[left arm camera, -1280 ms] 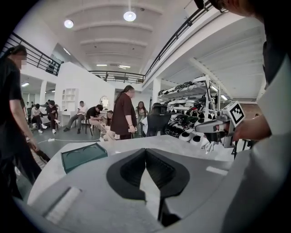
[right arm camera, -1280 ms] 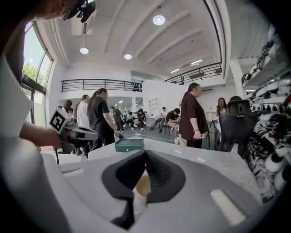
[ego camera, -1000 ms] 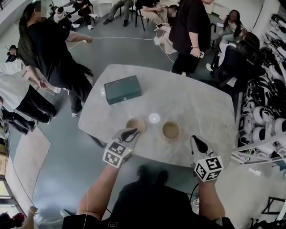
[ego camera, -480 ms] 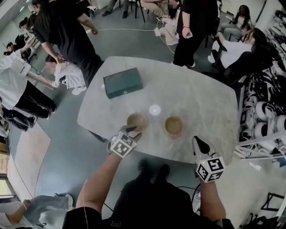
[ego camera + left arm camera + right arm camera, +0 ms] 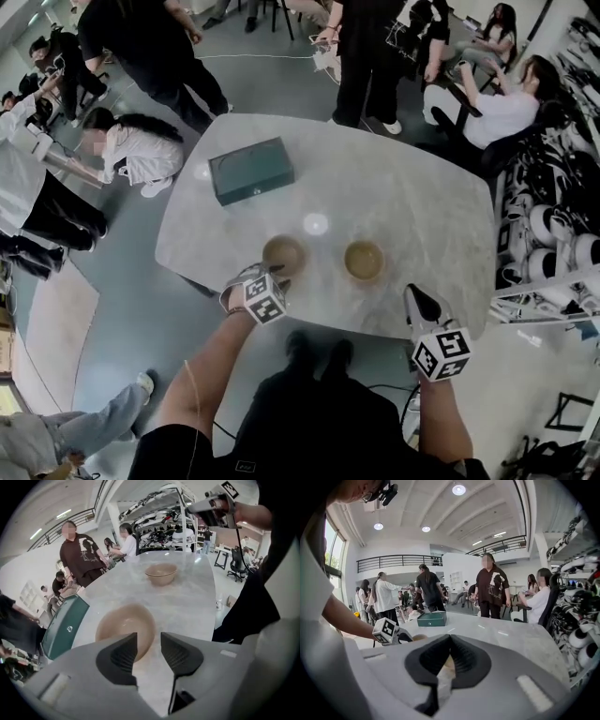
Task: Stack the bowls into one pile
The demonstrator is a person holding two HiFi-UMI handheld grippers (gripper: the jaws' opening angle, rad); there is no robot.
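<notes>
Grey ribbed pads of the left gripper [image 5: 149, 641] stand well apart. Its jaws have just been opening, and they press on nothing. The near rim of the left bowl [image 5: 125, 627] shows partly in the gap and partly behind one pad, with table [image 5: 422, 197] stone filling the rest of the gap. This gripper tilts steeply down over the table's near edge, its tips at that rim.

The left bowl is tan, upright and empty. It sits on the table a little in from the near edge. The right bowl [image 5: 364, 260] is the same kind, also upright, and it stands apart from the first bowl, no closer to the near edge. A strip of bare marble lies between the two bowls.

The right gripper [image 5: 449, 639] has its jaws closed together with nothing held. It hangs over the table's near edge, near the right-hand corner and apart from the right bowl.

Farther across the table, toward its far left side, lies a dark green box [image 5: 250, 170], well apart from both bowls. The table's middle and right half are bare stone out to the rounded edge.

People [image 5: 366, 56] stand and sit on the floor beyond the table's far and left sides. Racks of white gear [image 5: 553, 234] line the floor off its right edge.
</notes>
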